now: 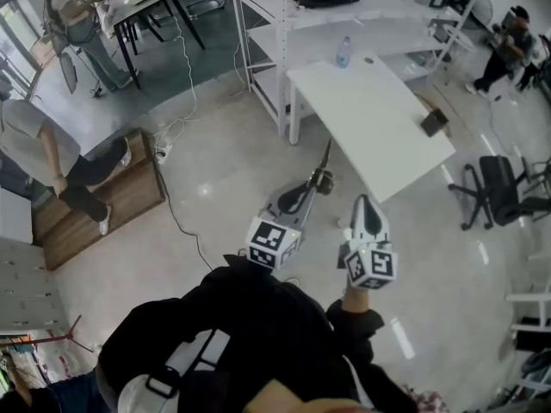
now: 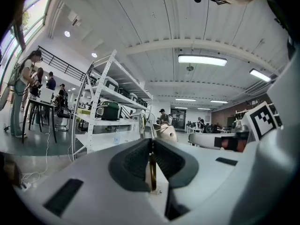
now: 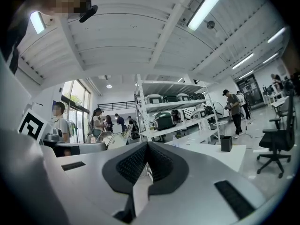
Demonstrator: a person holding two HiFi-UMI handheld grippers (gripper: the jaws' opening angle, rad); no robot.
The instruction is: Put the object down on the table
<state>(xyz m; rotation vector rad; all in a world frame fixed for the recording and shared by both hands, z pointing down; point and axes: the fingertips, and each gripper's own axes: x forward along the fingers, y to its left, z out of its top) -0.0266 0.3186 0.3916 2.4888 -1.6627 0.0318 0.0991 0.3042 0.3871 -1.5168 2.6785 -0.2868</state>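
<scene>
The left gripper point(image 1: 317, 182) pinched a thin object point(image 1: 326, 157) in its fingers, short of the near edge of the desk point(image 1: 379, 119), while the right gripper point(image 1: 365, 205) kept its fingers together and empty, so carrying the object over seemed next.

White table point(image 1: 370, 127) bearing a dark box point(image 1: 433, 122) near its edge

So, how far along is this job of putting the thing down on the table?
Nothing looks done yet. In hand: the left gripper is shut on a thin object, held over the floor, short of the table. The right gripper is shut and empty. Left to do: reach the table, set the object on it, let go.
</scene>
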